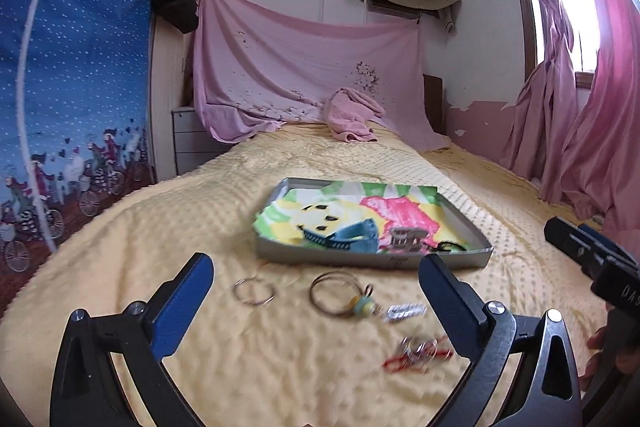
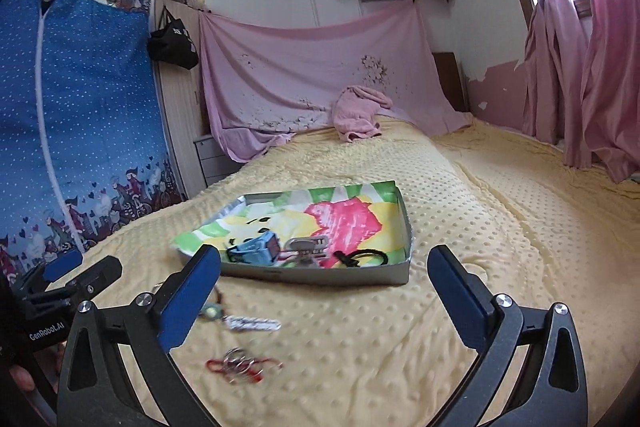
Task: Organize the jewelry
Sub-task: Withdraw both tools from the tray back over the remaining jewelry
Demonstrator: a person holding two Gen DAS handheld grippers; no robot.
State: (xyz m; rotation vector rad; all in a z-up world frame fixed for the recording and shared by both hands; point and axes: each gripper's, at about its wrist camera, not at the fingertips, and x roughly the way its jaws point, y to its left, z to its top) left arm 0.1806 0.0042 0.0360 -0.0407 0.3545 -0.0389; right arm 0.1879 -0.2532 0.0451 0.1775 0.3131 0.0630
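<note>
Yellow dotted bedspread point(image 1: 200, 195) carrying a shallow grey tray point(image 1: 360, 257). Nearer, lying loose: small ring point(image 1: 254, 291), bangle point(image 1: 334, 293), silver clip point(image 1: 404, 313), red-corded rings point(image 1: 416, 351). Pink towel point(image 1: 354, 115) far back.

Near blanket: we saw the bare yellow blanket point(image 2: 460, 367) lying open between and right of our spread right gripper point(image 2: 324, 291).
Loose pieces: the small ring point(image 1: 254, 291), bangle point(image 1: 334, 293), silver clip point(image 1: 402, 311) and red string point(image 1: 416, 351) cluttered the strip before the tray point(image 1: 372, 259).
Tray: we found its low wall barring a flat slide in; the top was open.
Left gripper point(image 1: 316, 291): it hung spread above those pieces.
</note>
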